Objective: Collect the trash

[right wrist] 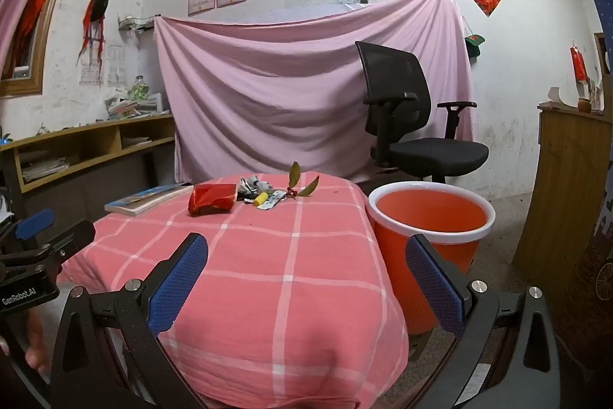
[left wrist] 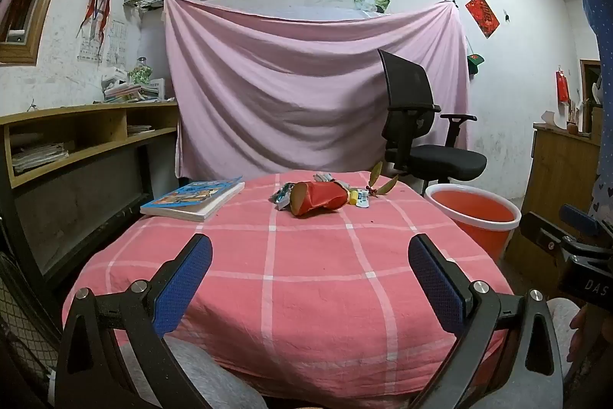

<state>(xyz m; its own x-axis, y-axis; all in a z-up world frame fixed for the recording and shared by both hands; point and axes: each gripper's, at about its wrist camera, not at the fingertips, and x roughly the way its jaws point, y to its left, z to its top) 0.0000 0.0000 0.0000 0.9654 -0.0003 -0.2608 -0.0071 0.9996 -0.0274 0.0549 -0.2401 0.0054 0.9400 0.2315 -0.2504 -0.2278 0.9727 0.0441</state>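
Trash (left wrist: 323, 196) lies in a small heap at the far end of the table (left wrist: 299, 278), which is draped in a pink checked cloth. Biggest in the heap is a red wrapper (left wrist: 320, 199), crumpled and lying on its side; behind and beside it sit grey and blue scraps (left wrist: 281, 197), a small yellow piece (left wrist: 353, 196) and a twig with leaves and red berries (left wrist: 379, 183), all touching or just beside one another. A book (left wrist: 195, 198) rests on the table to the left of the heap, apart from it. A red bin (right wrist: 429, 221) with a white rim stands on the floor just beside the table's right edge, its mouth unobstructed and nothing visible inside. Beyond the bin, a black office chair (right wrist: 410, 129) stands before a pink sheet (left wrist: 306, 91) hung on the wall. Between the heap and the near edge, the cloth is bare. The left gripper (left wrist: 310, 278) hovers over the table's near end with its jaws spread wide, nothing between them. The right gripper (right wrist: 306, 278) hangs by the table's near right corner, jaws equally wide and empty, its right finger in front of the bin's side. Both are well apart from the heap.
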